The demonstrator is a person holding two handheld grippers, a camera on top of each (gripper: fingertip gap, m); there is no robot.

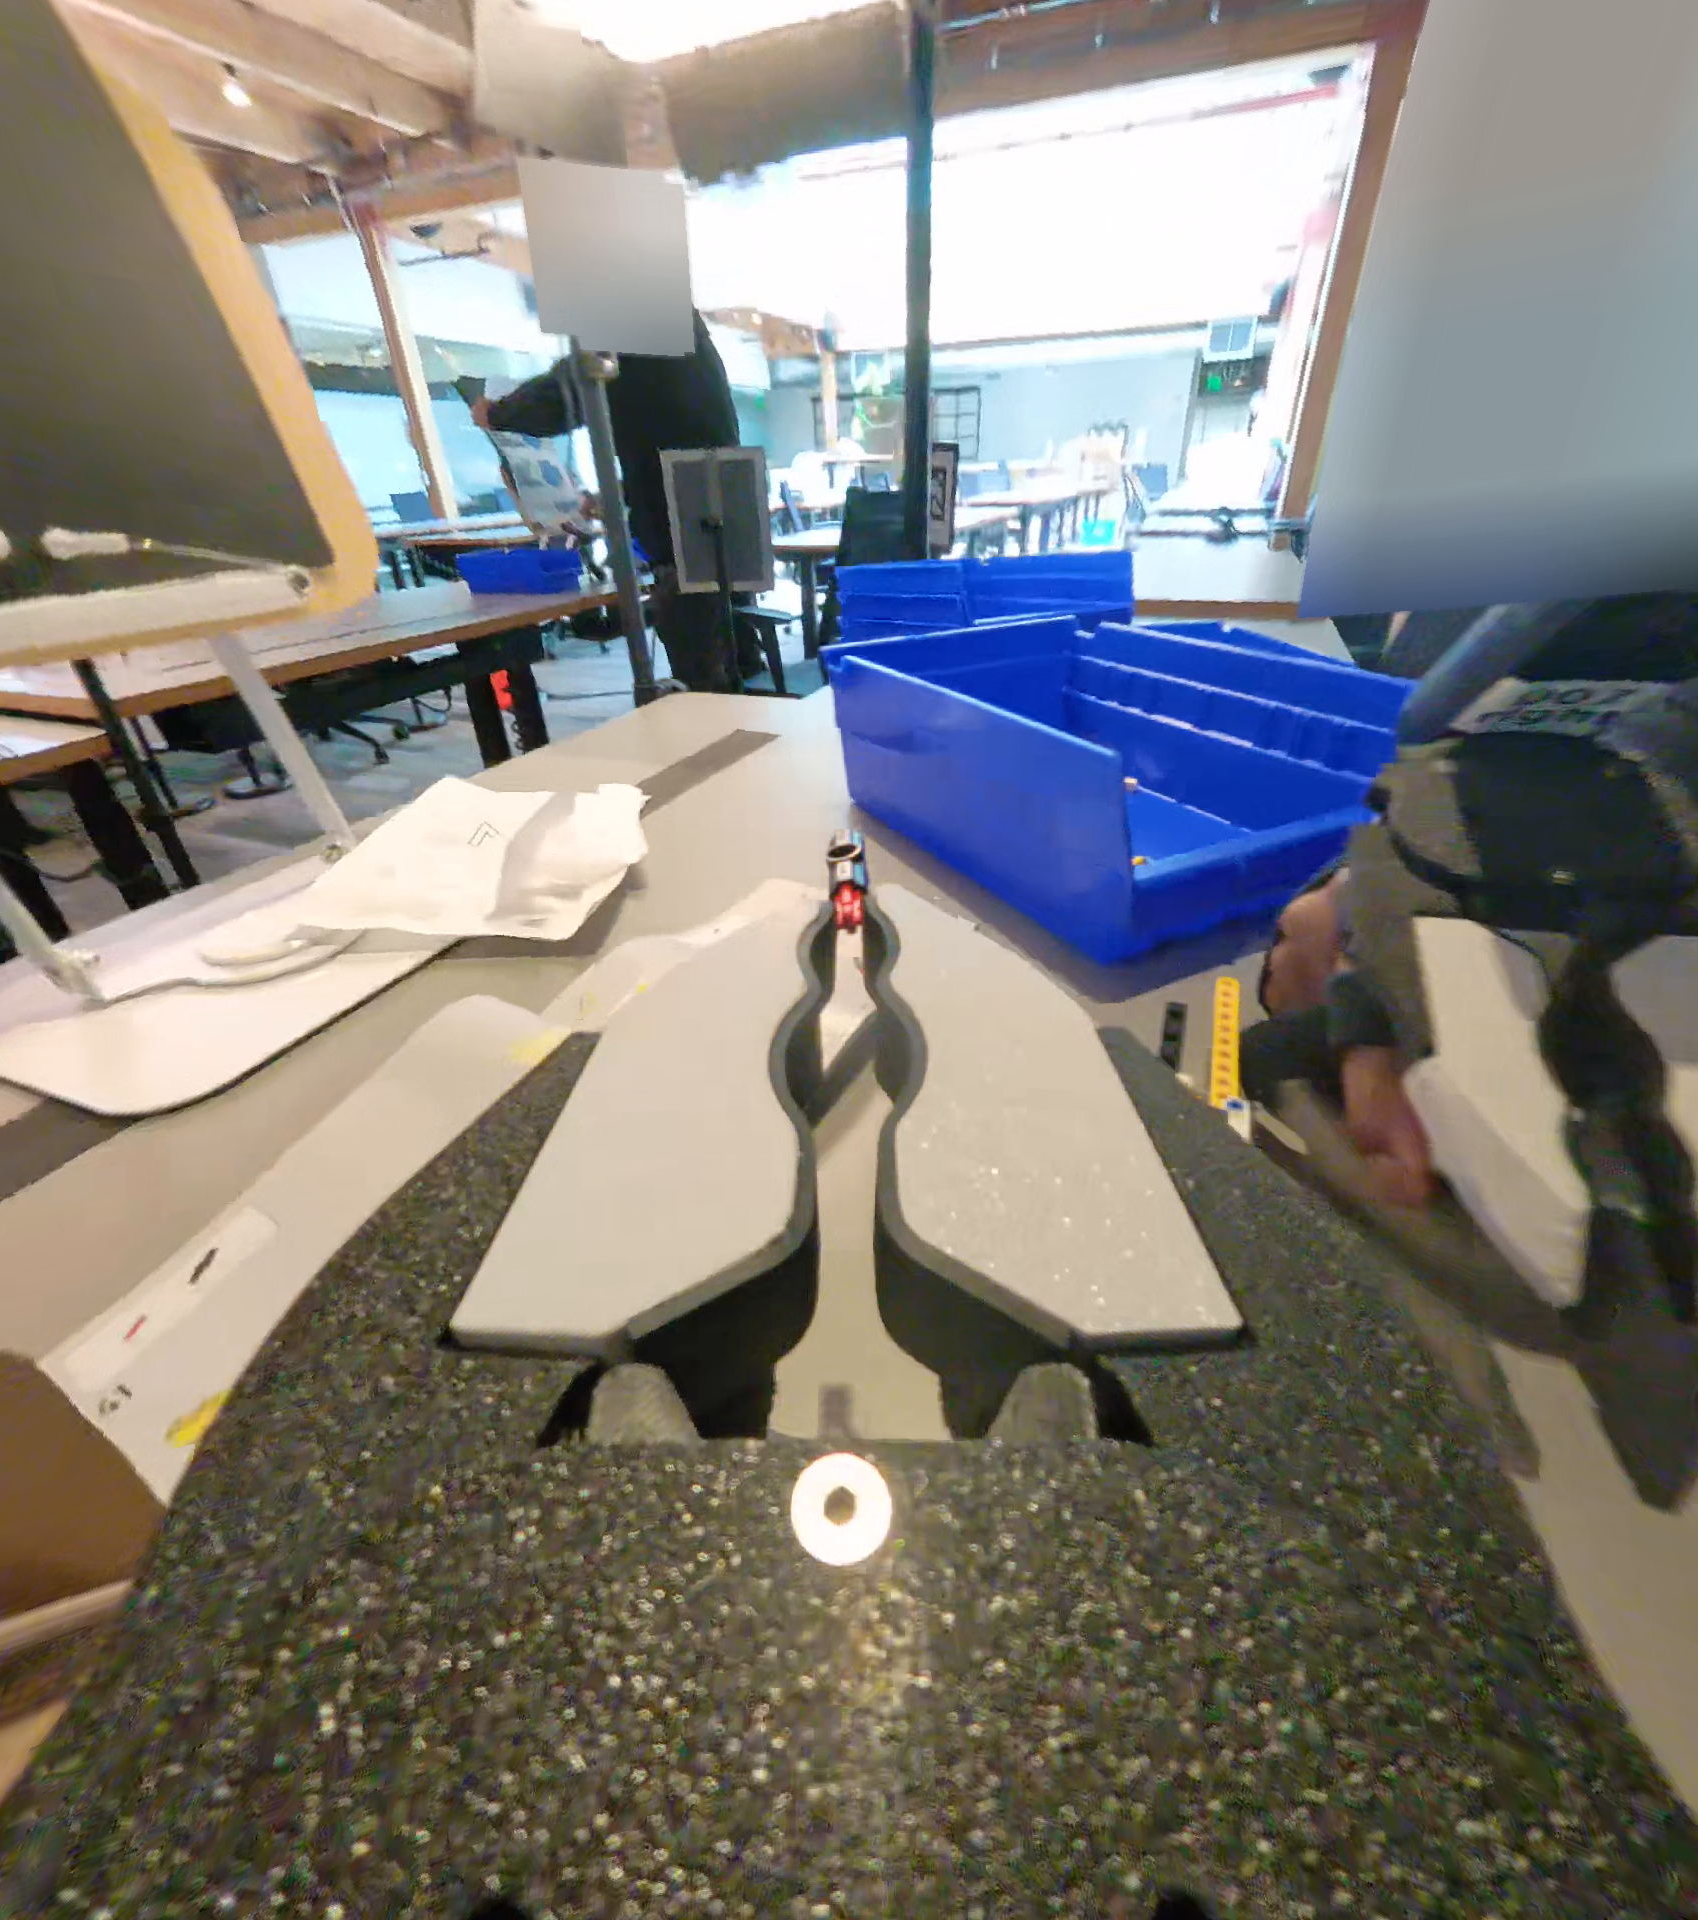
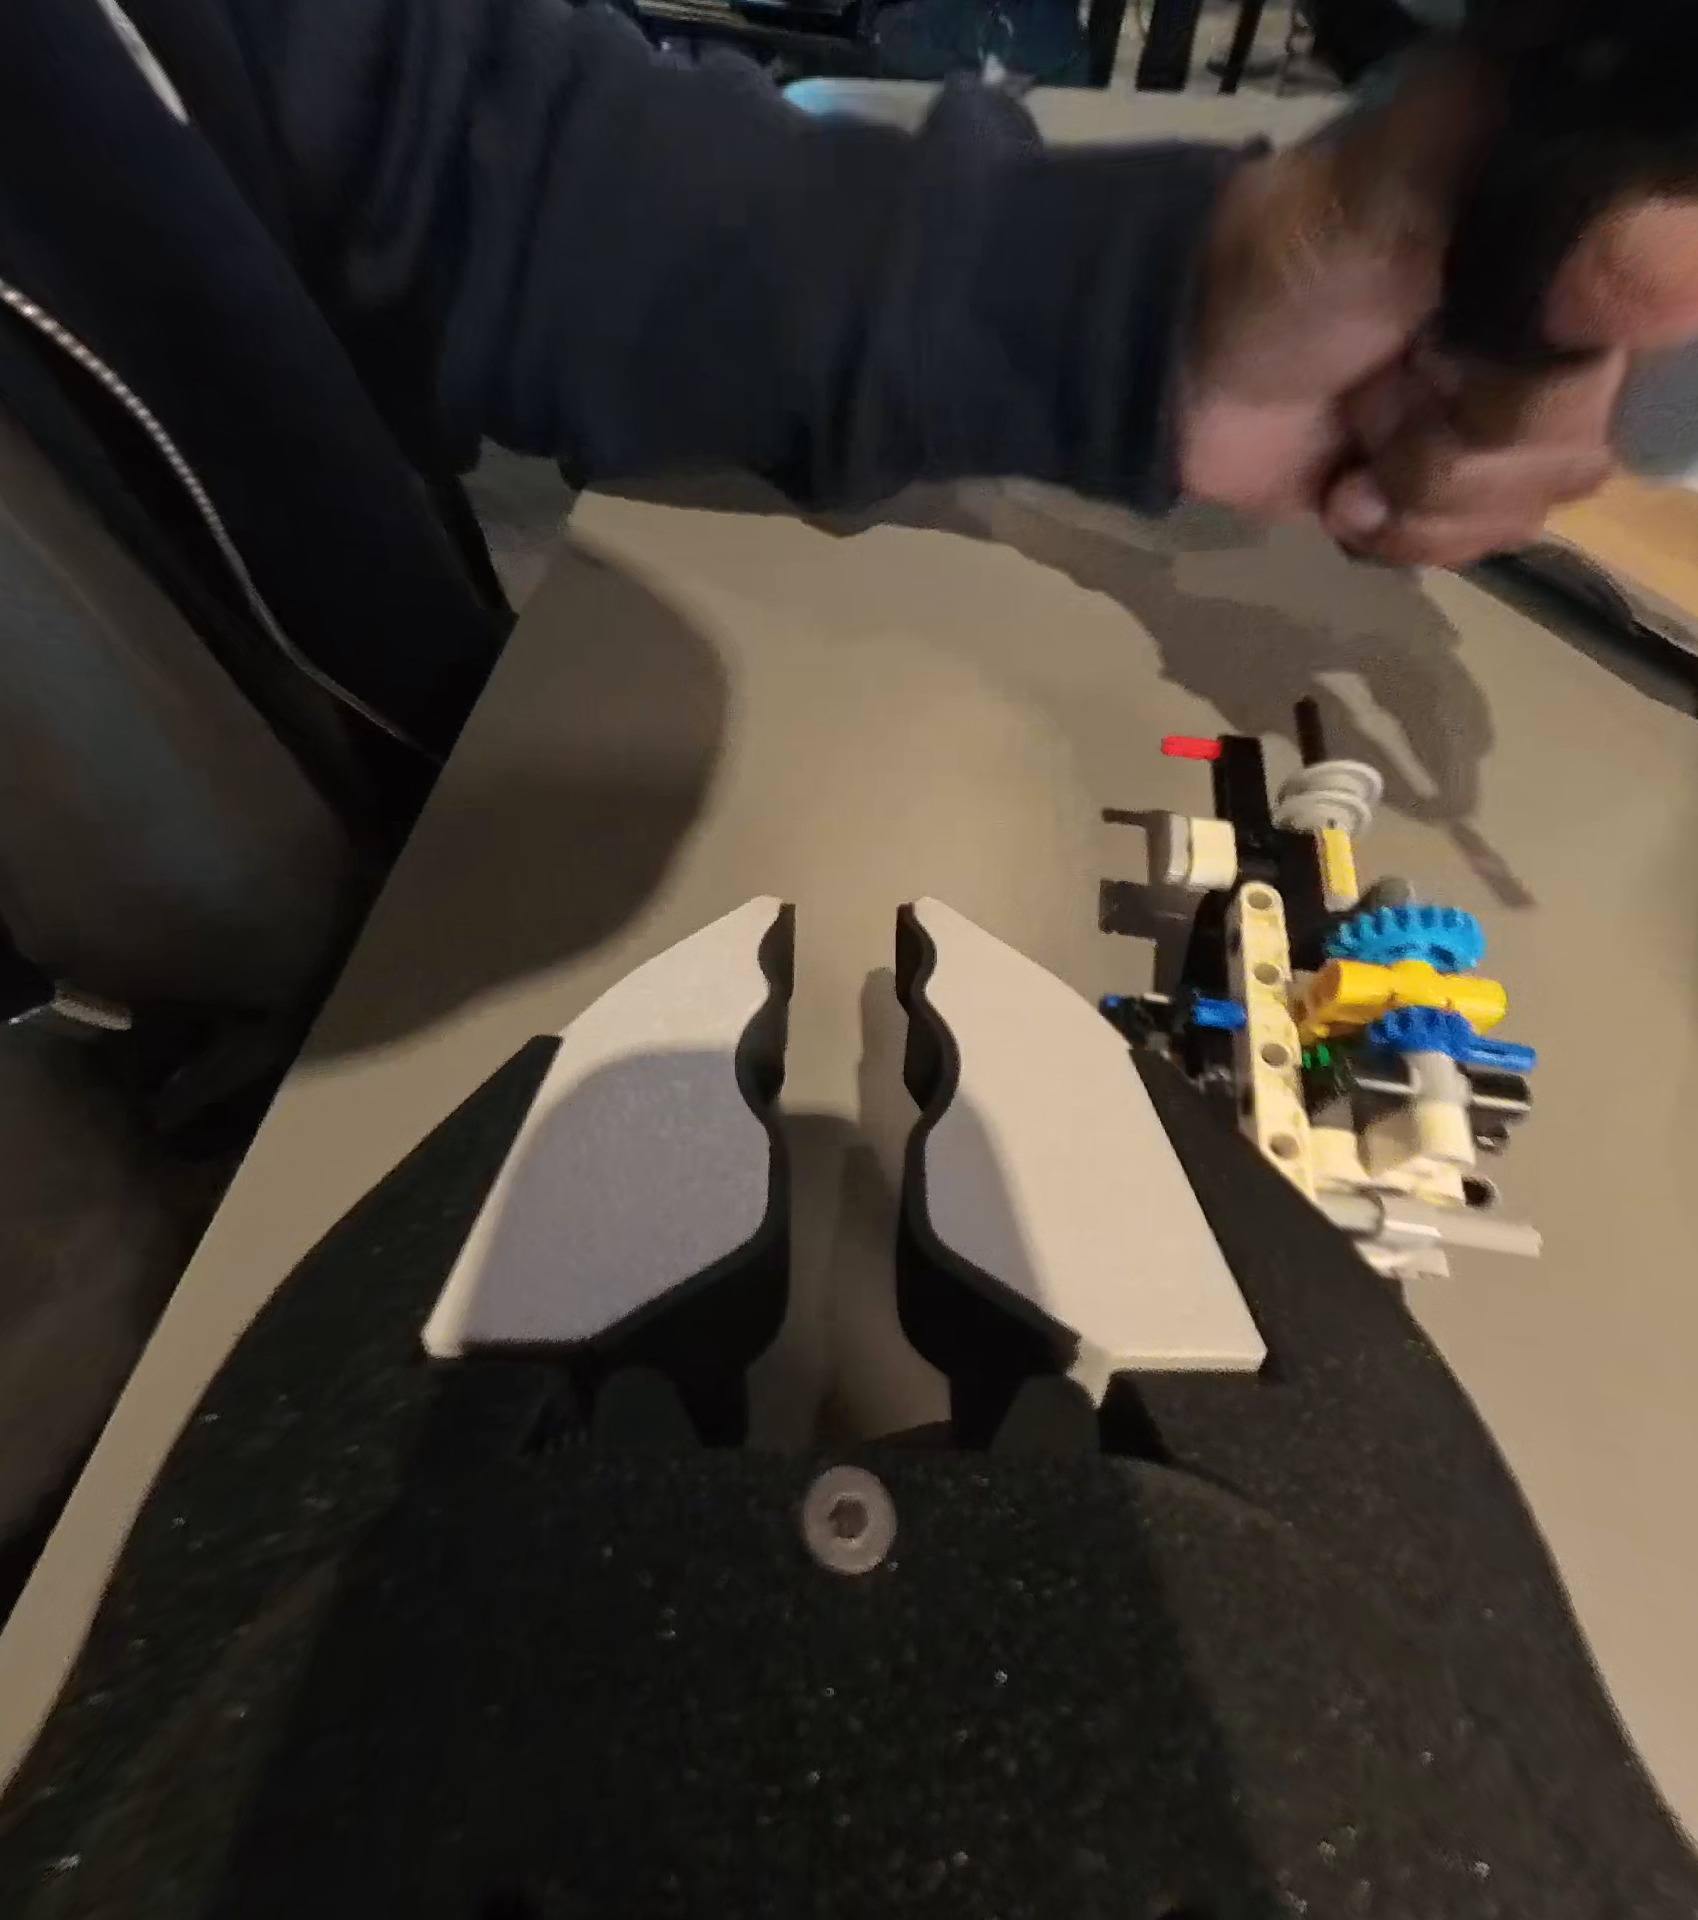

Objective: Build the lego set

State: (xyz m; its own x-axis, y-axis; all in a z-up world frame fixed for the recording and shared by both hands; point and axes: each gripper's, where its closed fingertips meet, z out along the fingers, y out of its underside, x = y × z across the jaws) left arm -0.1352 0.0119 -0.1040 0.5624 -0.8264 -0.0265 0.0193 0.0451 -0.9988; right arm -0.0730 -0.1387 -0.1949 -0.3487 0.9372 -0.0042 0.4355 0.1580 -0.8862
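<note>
In the left wrist view, my left gripper (image 1: 847,912) is shut on a small red and black lego piece (image 1: 842,860) that sticks out past the fingertips, above the grey table (image 1: 720,790). In the right wrist view, my right gripper (image 2: 843,916) is open and empty, just above the table near its front edge. A part-built lego assembly (image 2: 1328,1023) with blue gears, a yellow part, white beams and a black frame lies on the table just right of the right fingers. A yellow beam (image 1: 1224,1039) lies beside the right gripper (image 1: 1551,1039), which shows blurred in the left wrist view.
A blue bin (image 1: 1084,790) stands at the back right, with more blue bins stacked behind it. White paper bags (image 1: 481,862) and a white stand base (image 1: 149,1029) lie at the left. The person's dark sleeve (image 2: 720,260) and hand (image 2: 1396,395) reach across the table's far side. About 20 centimeters separates my left fingertips from my right.
</note>
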